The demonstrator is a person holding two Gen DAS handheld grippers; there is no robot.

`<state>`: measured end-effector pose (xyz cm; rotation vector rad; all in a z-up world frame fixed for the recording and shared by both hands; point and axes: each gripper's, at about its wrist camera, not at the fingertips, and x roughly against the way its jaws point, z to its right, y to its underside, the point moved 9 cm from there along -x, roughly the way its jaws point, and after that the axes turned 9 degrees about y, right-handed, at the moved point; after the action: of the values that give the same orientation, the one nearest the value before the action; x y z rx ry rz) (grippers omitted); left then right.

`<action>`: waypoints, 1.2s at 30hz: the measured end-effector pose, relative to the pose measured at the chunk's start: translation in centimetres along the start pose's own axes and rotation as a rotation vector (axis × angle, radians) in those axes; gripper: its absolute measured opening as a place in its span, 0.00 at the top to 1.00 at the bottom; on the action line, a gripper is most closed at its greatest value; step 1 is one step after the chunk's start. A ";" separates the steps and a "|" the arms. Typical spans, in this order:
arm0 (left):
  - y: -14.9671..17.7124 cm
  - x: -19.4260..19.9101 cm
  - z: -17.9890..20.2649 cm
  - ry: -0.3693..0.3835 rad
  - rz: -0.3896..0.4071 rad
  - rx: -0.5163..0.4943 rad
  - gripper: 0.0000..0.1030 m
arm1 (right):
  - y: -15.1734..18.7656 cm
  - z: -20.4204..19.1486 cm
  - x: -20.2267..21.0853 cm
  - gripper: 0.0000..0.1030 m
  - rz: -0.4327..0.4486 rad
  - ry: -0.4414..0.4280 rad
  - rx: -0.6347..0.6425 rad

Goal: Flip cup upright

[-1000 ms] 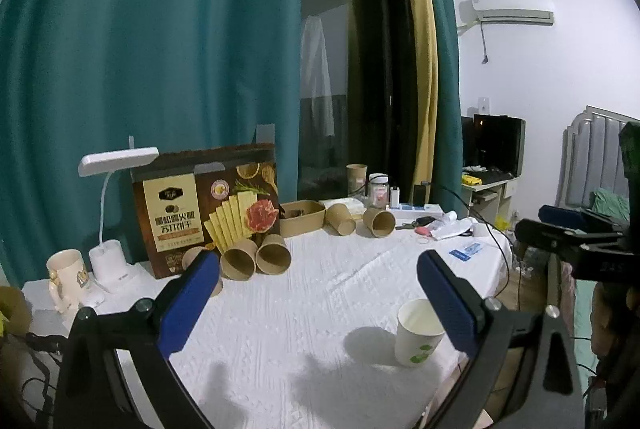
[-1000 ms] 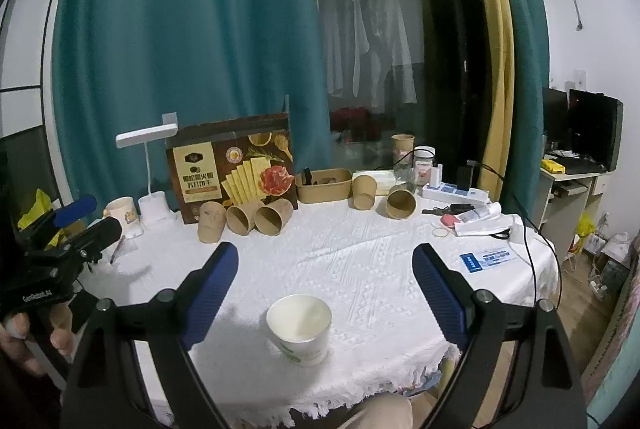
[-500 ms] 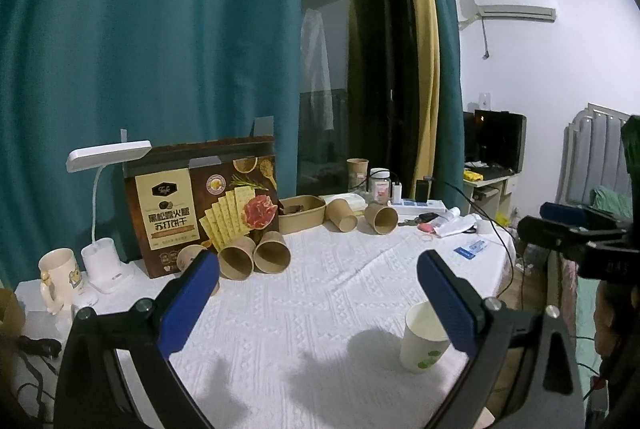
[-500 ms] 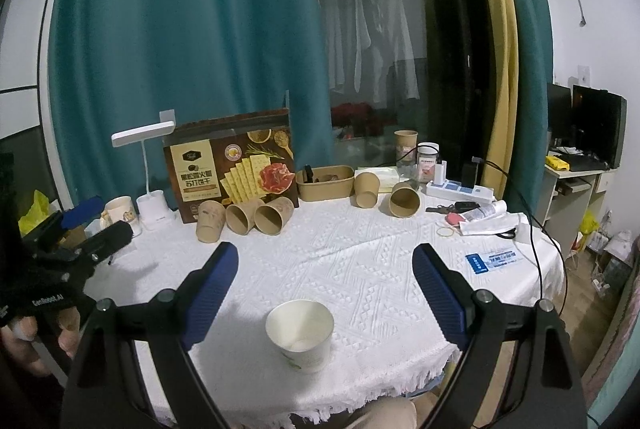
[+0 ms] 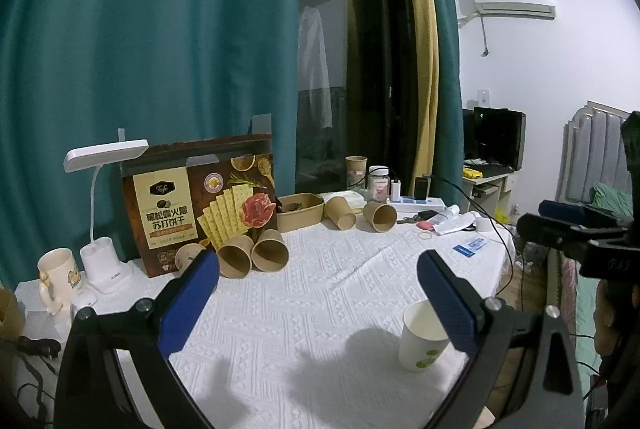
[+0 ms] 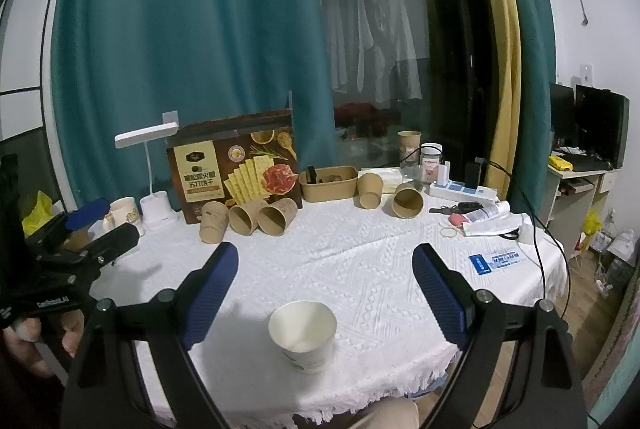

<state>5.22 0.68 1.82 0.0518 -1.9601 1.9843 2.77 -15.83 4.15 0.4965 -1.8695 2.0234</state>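
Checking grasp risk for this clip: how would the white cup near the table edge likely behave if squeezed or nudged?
The white cup looks like thin paper, so it would probably dent under a firm squeeze. It appears empty, so likely very light and easy to knock over. It stands upright near the fringed edge of the table, so a push could send it off.

Bench (image 6: 344, 269) has a white textured cloth. At the back: cracker box (image 6: 236, 169) upright against the teal curtain (image 6: 180, 29), white desk lamp (image 6: 154, 165) and mug (image 5: 58, 275) to its left. Three brown paper cups (image 6: 248, 217) lie in front of the box, two more (image 6: 388, 195) near a kraft tray (image 6: 330, 183). Power strip (image 6: 464, 191), blue card (image 6: 496, 261) on the right side.
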 end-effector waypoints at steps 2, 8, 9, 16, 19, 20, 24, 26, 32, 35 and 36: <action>0.0 0.1 0.0 -0.003 0.000 0.003 0.04 | 0.0 0.0 0.0 0.15 -0.002 -0.001 -0.001; -0.1 0.2 0.0 -0.005 0.003 0.007 0.04 | 0.0 -0.1 0.1 0.15 -0.003 0.001 -0.001; -0.1 0.2 -0.1 -0.004 0.004 0.009 0.04 | 0.0 -0.1 0.0 0.15 -0.004 0.002 -0.002; -0.2 0.3 0.0 -0.002 0.008 0.012 0.04 | 0.1 0.0 0.2 0.15 -0.012 0.005 -0.004; -0.2 0.4 0.2 0.000 0.009 0.013 0.04 | 0.1 0.1 0.1 0.15 -0.014 0.005 -0.005; -0.2 0.4 0.3 0.001 0.009 0.012 0.04 | 0.1 0.1 0.1 0.15 -0.015 0.004 -0.006; -0.2 0.5 0.4 -0.001 0.010 0.012 0.04 | 0.1 0.2 0.0 0.15 -0.017 0.002 -0.007; -0.2 0.5 0.4 -0.002 0.011 0.011 0.04 | 0.1 0.2 0.0 0.15 -0.018 0.002 -0.007; -0.6 0.5 0.5 -0.003 0.017 0.009 0.04 | 0.2 0.2 0.0 0.15 -0.020 0.003 -0.007; -0.6 0.6 0.6 -0.003 0.016 0.009 0.04 | 0.2 0.2 -0.1 0.15 -0.021 0.002 -0.007; -0.6 0.6 0.5 -0.004 0.017 0.010 0.04 | 0.2 0.2 -0.1 0.15 -0.021 0.002 -0.007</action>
<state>4.65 0.28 2.54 0.0418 -1.9590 2.0062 2.76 -16.06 3.92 0.5106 -1.8616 2.0028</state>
